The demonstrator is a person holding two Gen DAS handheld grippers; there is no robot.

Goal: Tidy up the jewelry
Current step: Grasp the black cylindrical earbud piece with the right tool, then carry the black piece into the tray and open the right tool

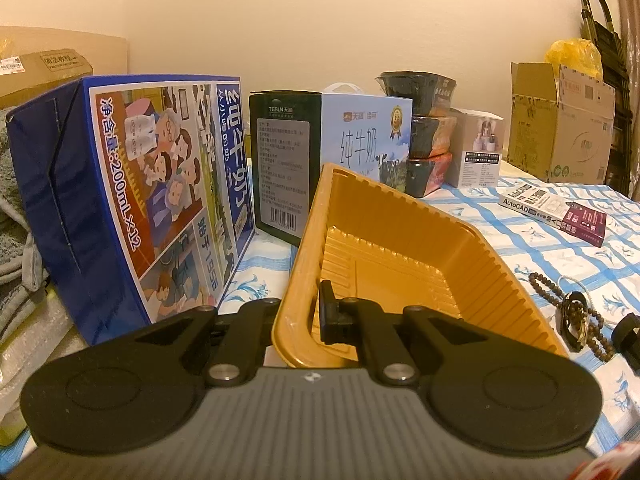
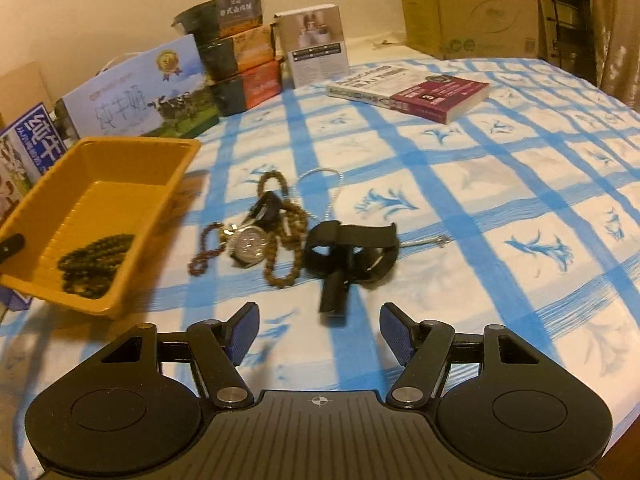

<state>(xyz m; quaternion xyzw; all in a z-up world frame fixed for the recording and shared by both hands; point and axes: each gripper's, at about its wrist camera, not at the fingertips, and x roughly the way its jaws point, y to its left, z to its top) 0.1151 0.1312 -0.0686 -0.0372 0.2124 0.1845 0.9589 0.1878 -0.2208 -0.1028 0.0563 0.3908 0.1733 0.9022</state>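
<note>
A yellow plastic tray (image 1: 496,264) stands tilted on the blue-checked cloth, and my left gripper (image 1: 310,318) is shut on its near rim. In the right wrist view the tray (image 2: 120,146) holds a dark bead string (image 2: 94,264). To its right lies a pile: a wristwatch (image 2: 250,246), a brown bead strand (image 2: 282,256), a small reddish bracelet (image 2: 206,248), a pale thin chain (image 2: 320,188) and a black strap (image 2: 352,252). My right gripper (image 2: 318,312) hangs open just short of the strap, nothing between its fingers. Some of the beads (image 1: 560,292) show at the left wrist view's right edge.
Milk cartons (image 1: 132,200) (image 2: 136,104) stand behind the tray, beside stacked bowls (image 2: 240,60) and a small white box (image 2: 316,44). A book (image 2: 416,92) lies further back on the cloth (image 2: 520,208). A cardboard box (image 2: 468,8) sits at the far edge.
</note>
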